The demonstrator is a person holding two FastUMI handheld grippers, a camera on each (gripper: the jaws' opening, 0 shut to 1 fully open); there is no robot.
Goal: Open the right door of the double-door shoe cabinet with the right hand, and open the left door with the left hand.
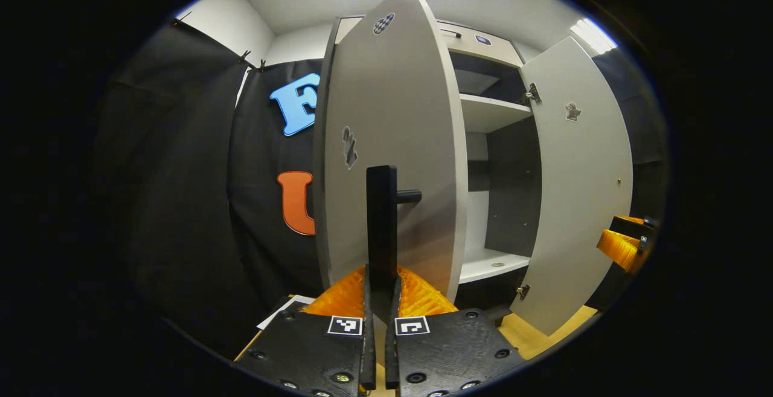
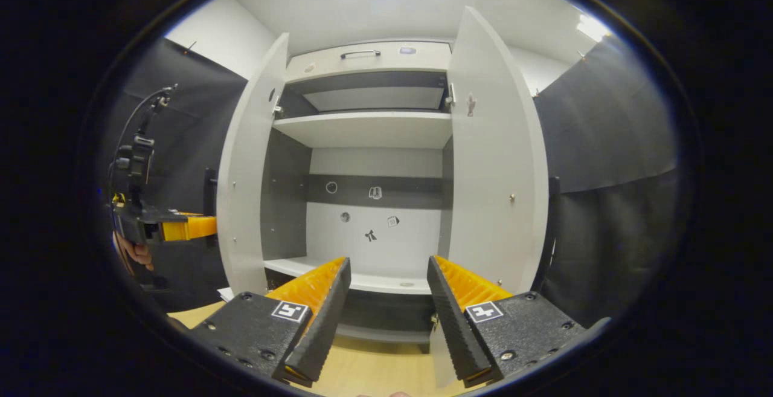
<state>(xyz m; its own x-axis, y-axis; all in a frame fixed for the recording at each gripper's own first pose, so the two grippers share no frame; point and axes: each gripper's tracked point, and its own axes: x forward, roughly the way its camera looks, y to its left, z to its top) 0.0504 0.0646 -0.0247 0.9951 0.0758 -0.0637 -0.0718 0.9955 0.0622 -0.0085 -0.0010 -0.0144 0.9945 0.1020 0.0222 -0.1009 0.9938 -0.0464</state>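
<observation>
The pale grey shoe cabinet (image 2: 368, 128) stands straight ahead with both doors swung wide. In the left gripper view the left door (image 1: 392, 143) fills the middle, and its black upright handle (image 1: 381, 216) runs down between my fingers. My left gripper (image 1: 381, 279) is shut on that handle. The right door (image 1: 580, 185) hangs open farther right. In the right gripper view my right gripper (image 2: 383, 300) is open and holds nothing, low in front of the cabinet's opening, between the left door (image 2: 244, 185) and the right door (image 2: 492, 161). The left gripper (image 2: 181, 228) and a hand (image 2: 136, 255) show beside the left door.
A drawer front with a dark handle (image 2: 360, 54) tops the cabinet. Small stickers dot the cabinet's back wall (image 2: 374, 216). A wooden floor (image 2: 374, 373) lies below. Black cloth walls (image 2: 604, 173) close in on both sides. The right gripper (image 1: 625, 243) peeks past the right door.
</observation>
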